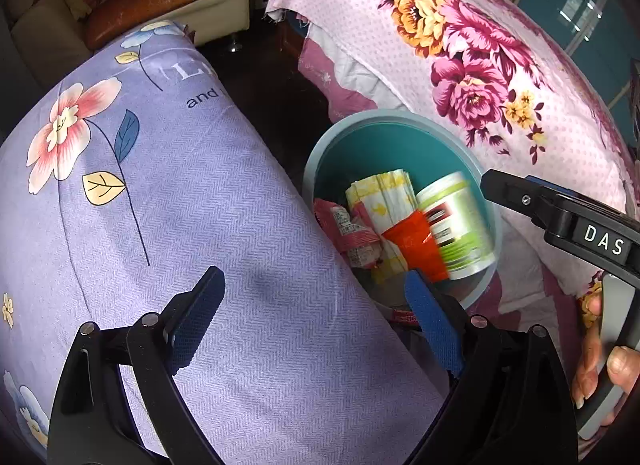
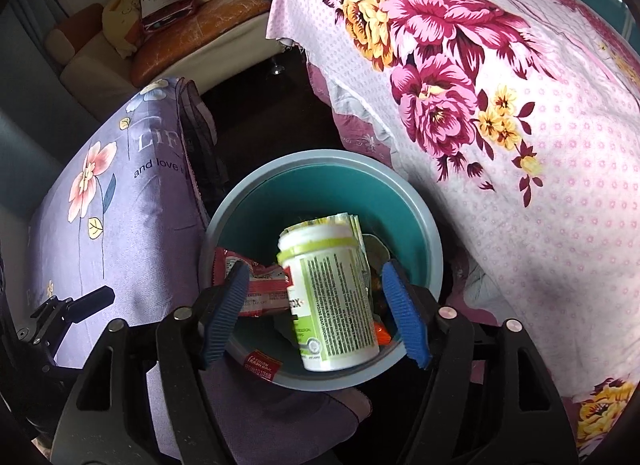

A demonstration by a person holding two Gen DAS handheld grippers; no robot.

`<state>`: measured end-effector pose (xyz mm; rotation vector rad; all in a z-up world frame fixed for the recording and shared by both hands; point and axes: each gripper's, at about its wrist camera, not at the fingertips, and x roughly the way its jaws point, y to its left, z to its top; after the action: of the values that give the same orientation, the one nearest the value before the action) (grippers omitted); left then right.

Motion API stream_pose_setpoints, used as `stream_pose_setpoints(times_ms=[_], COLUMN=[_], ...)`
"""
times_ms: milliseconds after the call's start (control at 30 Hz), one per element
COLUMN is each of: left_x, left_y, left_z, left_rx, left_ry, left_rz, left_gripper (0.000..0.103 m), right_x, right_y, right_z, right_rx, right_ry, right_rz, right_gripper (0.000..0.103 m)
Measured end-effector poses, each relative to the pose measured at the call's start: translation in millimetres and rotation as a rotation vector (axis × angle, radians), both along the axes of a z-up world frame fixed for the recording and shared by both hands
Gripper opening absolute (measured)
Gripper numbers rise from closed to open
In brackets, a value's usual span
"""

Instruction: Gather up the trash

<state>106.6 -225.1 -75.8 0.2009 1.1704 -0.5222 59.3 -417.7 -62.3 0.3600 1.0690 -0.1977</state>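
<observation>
Through your left wrist camera, your left gripper (image 1: 316, 315) stands with its fingers spread wide and nothing between them, hanging over the lilac flowered cushion (image 1: 160, 205) at the near left. The teal bin (image 1: 400, 137) sits just right of that cushion, against the pink flowered bedspread (image 1: 500, 65). Inside it you already have a folded yellow-and-white packet (image 1: 384, 193), a red wrapper (image 1: 352, 233), an orange scrap (image 1: 416, 245) and the green-and-white supplement bottle (image 1: 460, 225), which looks blurred. Your right gripper (image 1: 560, 217) reaches in from the right edge.

Through your right wrist camera, your right gripper (image 2: 316, 313) is directly above the bin (image 2: 320, 169), its blue pads parted on either side of the bottle (image 2: 332, 297) without pressing on it; I judge the bottle released into the bin. The red wrapper (image 2: 256, 281) lies left of it.

No loose trash shows on either fabric, so the collecting looks nearly or wholly done; what lies outside these views I cannot tell.
</observation>
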Motion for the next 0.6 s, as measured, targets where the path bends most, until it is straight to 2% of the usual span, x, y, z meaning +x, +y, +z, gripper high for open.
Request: stream_pose_setpoints(times_ms=[267, 600], left_x=[-1, -12], left_y=[25, 68], left_z=[3, 24], left_rx=[-0.003, -0.019], left_ry=[0.017, -0.011], left_rz=[0.041, 0.122], left_gripper=[0.092, 0.092], right_x=[-5, -32], right_y=[16, 54], right_z=[9, 26], right_rx=[-0.015, -0.087], right_ry=[0.015, 0.034], right_rz=[0.025, 0.109], right_gripper=[0.085, 0.094])
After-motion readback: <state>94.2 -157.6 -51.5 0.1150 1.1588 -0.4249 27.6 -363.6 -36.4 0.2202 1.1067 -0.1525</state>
